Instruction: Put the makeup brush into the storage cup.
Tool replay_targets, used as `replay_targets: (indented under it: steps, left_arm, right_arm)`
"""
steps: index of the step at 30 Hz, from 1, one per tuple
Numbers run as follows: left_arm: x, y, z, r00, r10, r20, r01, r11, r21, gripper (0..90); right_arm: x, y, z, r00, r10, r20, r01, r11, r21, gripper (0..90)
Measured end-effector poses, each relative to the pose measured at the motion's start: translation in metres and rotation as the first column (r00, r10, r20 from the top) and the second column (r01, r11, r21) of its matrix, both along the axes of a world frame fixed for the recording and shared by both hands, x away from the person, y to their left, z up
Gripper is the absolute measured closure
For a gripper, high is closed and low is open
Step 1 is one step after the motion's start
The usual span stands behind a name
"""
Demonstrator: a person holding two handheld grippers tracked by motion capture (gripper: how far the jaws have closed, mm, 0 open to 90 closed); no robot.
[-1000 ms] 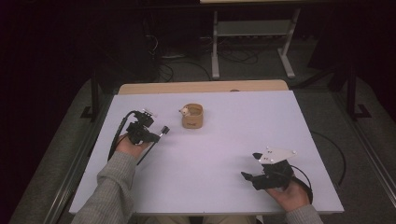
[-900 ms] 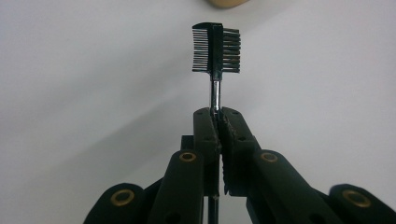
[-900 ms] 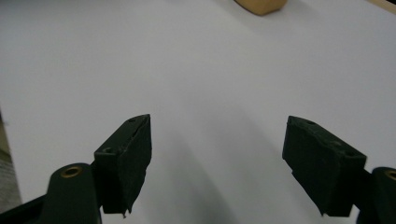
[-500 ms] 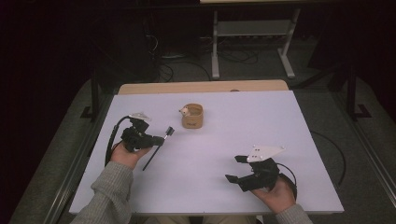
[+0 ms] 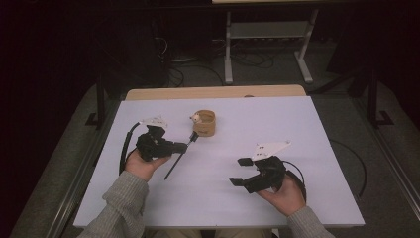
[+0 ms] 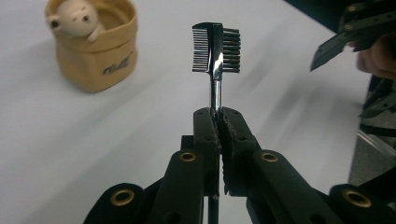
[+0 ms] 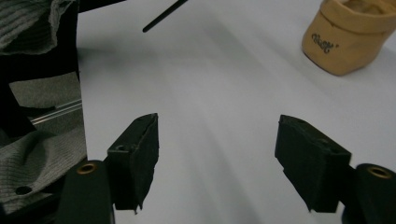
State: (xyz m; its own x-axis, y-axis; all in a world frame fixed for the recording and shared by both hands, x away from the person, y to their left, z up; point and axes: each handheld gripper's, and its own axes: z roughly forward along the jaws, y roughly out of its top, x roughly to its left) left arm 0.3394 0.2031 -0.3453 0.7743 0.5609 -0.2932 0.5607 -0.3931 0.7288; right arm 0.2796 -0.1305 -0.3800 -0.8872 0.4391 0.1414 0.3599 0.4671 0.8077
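Carrying step, by the look of it: left gripper clenched on a brush left of centre, near the pouch. Right gripper lower right, jaws apart, just been closing on nothing. Next: probably lowering it into the pouch

I see a white table with a bare wooden strip along its far edge, and a small tan fabric pouch standing near the far middle, holding a pale figurine.
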Motion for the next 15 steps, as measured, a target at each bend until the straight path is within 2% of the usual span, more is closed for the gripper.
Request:
replay_targets:
  steps: [3,5,9,12,14,15]
  left_arm:
    - [-0.002,-0.005,0.007,0.9995,-0.03,0.005,0.03,0.9981,-0.053,85.8]
    - [-0.003,-0.007,0.009,0.9993,-0.036,0.01,0.037,0.9977,-0.058,85.7]
    - [-0.007,-0.013,0.018,0.9978,-0.055,0.038,0.059,0.9929,-0.104,85.8]
    - [-0.012,-0.017,0.022,0.9952,-0.067,0.071,0.075,0.9909,-0.112,85.7]
    - [-0.013,-0.021,0.02,0.9949,-0.068,0.075,0.078,0.9859,-0.148,85.8]
    - [-0.014,-0.023,0.019,0.9943,-0.07,0.08,0.082,0.985,-0.152,85.8]
  right_arm:
    - [0.004,0.007,0.014,0.9995,0.029,0.012,-0.029,1.0,-0.008,32.6]
    - [0.005,0.008,0.018,0.9993,0.034,0.017,-0.034,0.999,-0.007,32.8]
    - [0.008,0.019,0.034,0.9981,0.059,0.019,-0.06,0.998,0.02,37.3]
    - [0.009,0.025,0.035,0.9978,0.055,0.037,-0.055,0.998,0.018,41.8]
    - [0.01,0.029,0.032,0.9981,0.047,0.04,-0.049,0.998,0.027,43.6]
    - [0.012,0.031,0.029,0.9983,0.05,0.031,-0.052,0.998,0.041,43.9]
